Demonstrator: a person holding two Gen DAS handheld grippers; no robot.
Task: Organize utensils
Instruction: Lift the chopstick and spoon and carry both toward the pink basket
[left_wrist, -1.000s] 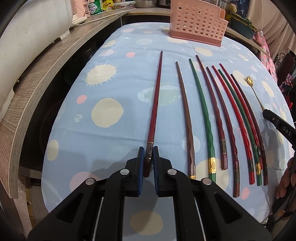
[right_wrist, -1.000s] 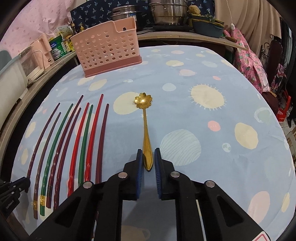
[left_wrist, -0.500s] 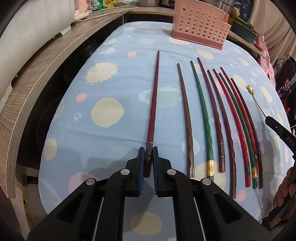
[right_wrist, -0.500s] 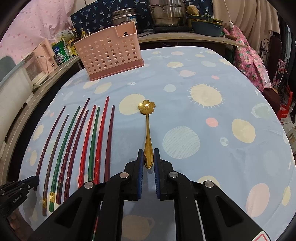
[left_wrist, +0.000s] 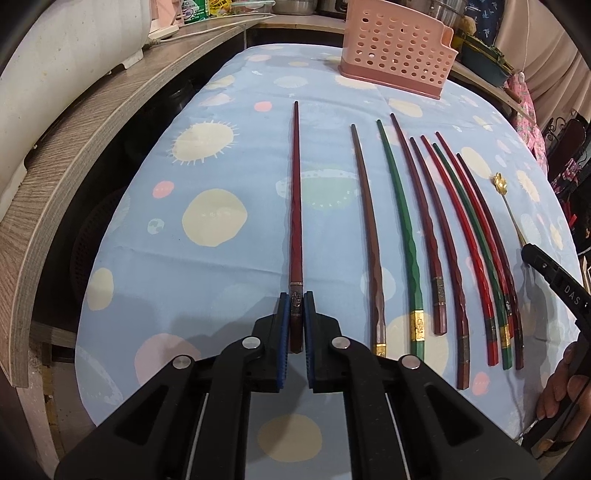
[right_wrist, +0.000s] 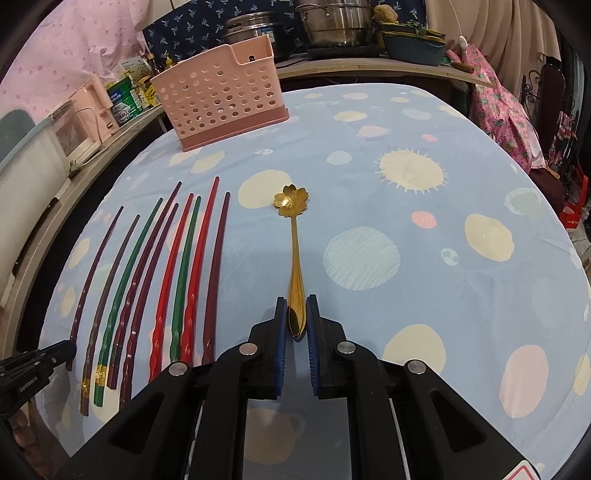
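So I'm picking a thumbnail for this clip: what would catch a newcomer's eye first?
Probably the fan of red, green and brown chopsticks lying side by side on the blue spotted tablecloth. Next, the gold flower-bowled spoon, its handle between the right gripper fingers, and the pink perforated utensil holder at the table's far end.

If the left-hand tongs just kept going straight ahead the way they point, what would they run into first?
Probably nothing soon: the left tongs already grip the dark red chopstick, and only bare tablecloth lies ahead. The pink basket seems off right.
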